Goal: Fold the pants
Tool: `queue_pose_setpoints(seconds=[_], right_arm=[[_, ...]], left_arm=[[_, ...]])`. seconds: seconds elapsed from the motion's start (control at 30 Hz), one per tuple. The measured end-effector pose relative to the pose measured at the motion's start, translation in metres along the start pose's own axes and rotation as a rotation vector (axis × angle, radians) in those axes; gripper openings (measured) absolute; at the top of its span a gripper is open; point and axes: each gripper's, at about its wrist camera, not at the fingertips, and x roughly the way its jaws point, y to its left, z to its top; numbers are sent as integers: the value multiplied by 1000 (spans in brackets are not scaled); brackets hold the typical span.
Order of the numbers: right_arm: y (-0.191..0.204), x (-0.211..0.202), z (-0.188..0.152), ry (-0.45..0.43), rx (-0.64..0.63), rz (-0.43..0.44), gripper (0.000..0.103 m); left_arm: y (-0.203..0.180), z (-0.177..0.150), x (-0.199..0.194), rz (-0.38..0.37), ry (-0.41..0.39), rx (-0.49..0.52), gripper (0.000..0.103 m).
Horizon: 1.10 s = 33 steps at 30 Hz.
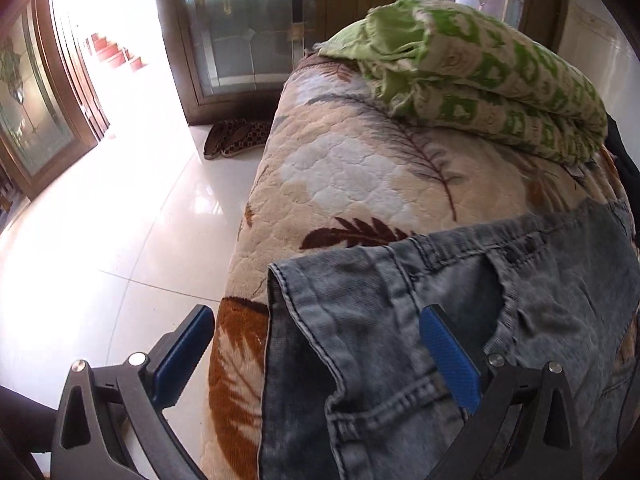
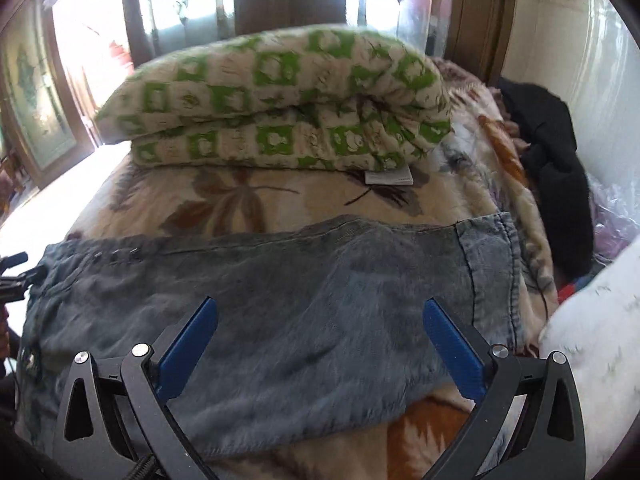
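Note:
Faded blue denim pants (image 1: 460, 320) lie on a leaf-patterned blanket (image 1: 340, 168) over a bed or sofa. In the left wrist view the waistband and pocket end hangs near the blanket's left edge. My left gripper (image 1: 316, 320) is open, its jaws wide apart above that end, holding nothing. In the right wrist view the pants (image 2: 280, 312) stretch flat across the blanket (image 2: 240, 196), the hem at the right. My right gripper (image 2: 320, 312) is open just above the leg fabric, empty.
A folded green-and-white quilt (image 1: 480, 76) (image 2: 280, 108) lies behind the pants. Black clothing (image 2: 552, 160) and a white bundle (image 2: 592, 340) sit at the right. White tiled floor (image 1: 100, 240) with slippers (image 1: 236, 136) lies left, by a glass door (image 1: 248, 32).

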Motion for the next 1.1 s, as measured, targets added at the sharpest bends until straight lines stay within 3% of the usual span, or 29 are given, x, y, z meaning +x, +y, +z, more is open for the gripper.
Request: queue_pose_setpoints(seconds=[0.17, 0.2, 0.37, 0.43, 0.47, 0.53, 0.57, 0.6, 0.67, 0.77, 0.9, 1.1], right_arm=[[-12, 41, 29, 86, 30, -33, 102], [-15, 50, 34, 105, 44, -42, 102], [-25, 82, 40, 180, 95, -52, 94], [-26, 96, 35, 225, 105, -38, 84], [-26, 100, 33, 238, 106, -33, 71], [-25, 98, 29, 209, 105, -30, 60], [-24, 96, 28, 198, 103, -21, 34], [-23, 94, 28, 189, 103, -9, 16], [-21, 89, 29, 194, 86, 13, 13], [-18, 76, 28, 182, 67, 36, 11], [-27, 41, 31, 98, 130, 93, 11], [-44, -4, 38, 12, 161, 149, 11]], left_arm=[[13, 7, 22, -62, 50, -80, 103], [13, 8, 26, -138, -13, -77, 103], [10, 10, 41, -180, 12, -97, 95], [8, 9, 41, -184, 9, -96, 92], [7, 9, 40, -188, 8, -88, 88], [4, 8, 37, -191, 2, -63, 81], [3, 7, 35, -194, -3, -50, 72], [1, 6, 33, -211, -17, -35, 67], [-5, 7, 29, -225, -21, 1, 45], [-17, 6, 20, -234, -21, 55, 22], [-21, 4, -7, -217, -83, 109, 19], [-4, 8, -56, -304, -169, 81, 19]])
